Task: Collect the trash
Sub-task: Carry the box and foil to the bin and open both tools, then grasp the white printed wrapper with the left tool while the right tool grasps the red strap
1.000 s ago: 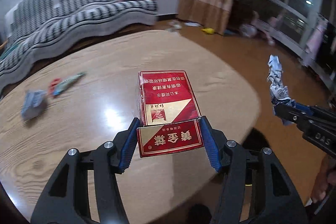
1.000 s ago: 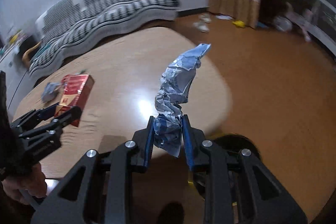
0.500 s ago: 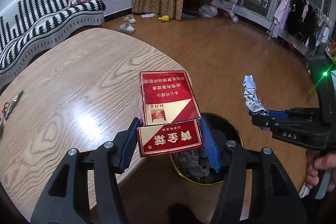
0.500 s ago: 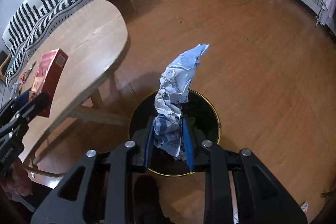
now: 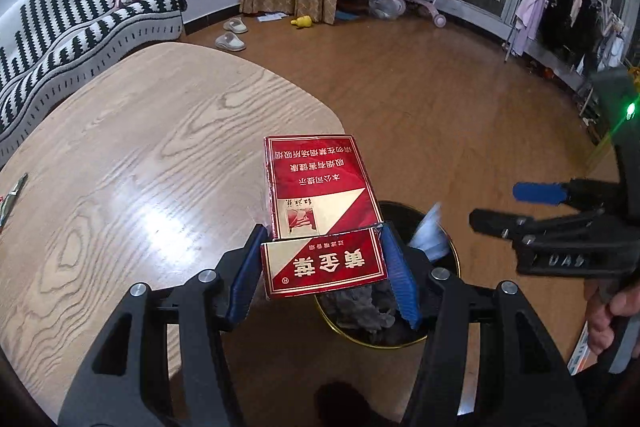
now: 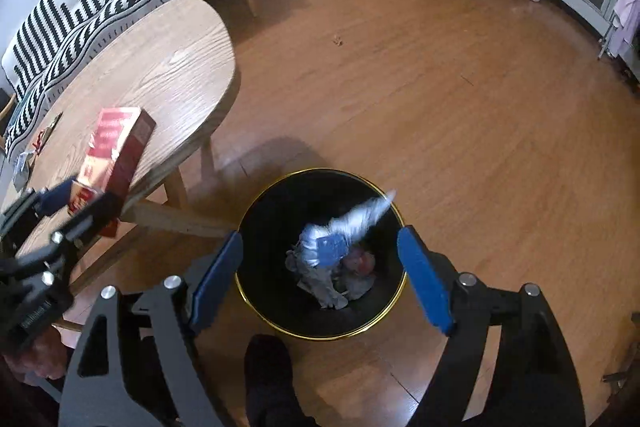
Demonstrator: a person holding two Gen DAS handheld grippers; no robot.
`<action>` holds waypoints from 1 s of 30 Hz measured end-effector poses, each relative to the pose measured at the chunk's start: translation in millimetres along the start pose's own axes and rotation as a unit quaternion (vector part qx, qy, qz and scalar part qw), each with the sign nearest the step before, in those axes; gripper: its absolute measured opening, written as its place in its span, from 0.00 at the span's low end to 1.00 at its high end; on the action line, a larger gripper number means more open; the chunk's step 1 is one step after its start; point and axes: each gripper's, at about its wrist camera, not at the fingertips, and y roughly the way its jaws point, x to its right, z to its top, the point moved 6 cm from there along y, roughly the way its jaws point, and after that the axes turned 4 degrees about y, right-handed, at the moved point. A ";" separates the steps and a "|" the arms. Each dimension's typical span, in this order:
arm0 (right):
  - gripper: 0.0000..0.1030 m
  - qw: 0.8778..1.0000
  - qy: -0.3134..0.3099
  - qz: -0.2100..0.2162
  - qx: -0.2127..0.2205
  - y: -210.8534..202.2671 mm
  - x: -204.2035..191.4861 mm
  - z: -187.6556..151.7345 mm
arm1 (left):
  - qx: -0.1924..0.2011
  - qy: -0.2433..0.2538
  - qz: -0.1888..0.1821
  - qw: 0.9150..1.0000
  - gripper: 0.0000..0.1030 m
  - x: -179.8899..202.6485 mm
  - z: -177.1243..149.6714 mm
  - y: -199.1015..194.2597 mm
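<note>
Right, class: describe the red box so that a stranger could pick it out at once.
Find the oval wooden table. At its near edge, above the black bin, the left hand-held gripper clamps the red box. It alone is red and rigid, with white Chinese lettering.

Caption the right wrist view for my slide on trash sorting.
Right gripper opening above the black bin, crumpled wrapper dropping in.
</note>
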 end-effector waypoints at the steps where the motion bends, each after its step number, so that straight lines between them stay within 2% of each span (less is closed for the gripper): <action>1: 0.75 1.000 0.003 0.001 0.002 -1.4 0.9 0.8 | -0.004 0.002 -0.003 1.000 0.55 2.8 -1.1 2.9; 3: 0.75 1.000 0.008 -0.006 0.009 -4.1 3.0 2.9 | -0.010 0.005 -0.011 1.000 0.55 9.3 -1.9 9.1; 6: 0.82 0.999 0.020 -0.019 0.020 -7.3 11.7 5.4 | -0.029 0.014 -0.036 0.999 0.55 24.6 -9.7 25.8; 10: 0.82 0.998 0.043 -0.028 0.035 -12.4 20.5 10.4 | -0.043 0.029 -0.069 0.996 0.55 47.4 -16.0 45.5; 11: 0.82 0.998 0.047 -0.028 0.038 -13.7 21.6 11.1 | -0.044 0.033 -0.073 0.996 0.59 50.3 -16.4 48.7; 14: 0.83 0.997 0.057 -0.030 0.053 -19.9 23.5 14.4 | -0.039 0.032 -0.075 0.996 0.79 54.6 -14.5 53.4; 19: 0.84 0.995 0.073 -0.014 0.070 -25.0 18.3 19.2 | -0.015 0.033 -0.072 0.997 0.84 44.8 -7.4 38.6; 22: 0.84 0.996 0.055 -0.002 0.074 -24.8 -2.4 25.2 | 0.003 0.025 -0.051 0.998 0.85 21.3 -2.4 20.6; 26: 0.84 0.996 0.011 0.015 0.087 -21.8 -48.0 32.6 | 0.029 -0.017 -0.012 0.999 0.85 -38.2 3.3 -7.6; 30: 0.84 0.995 -0.037 0.052 0.079 -4.4 -118.9 37.2 | 0.043 -0.070 0.066 0.994 0.85 -127.5 -5.0 -33.7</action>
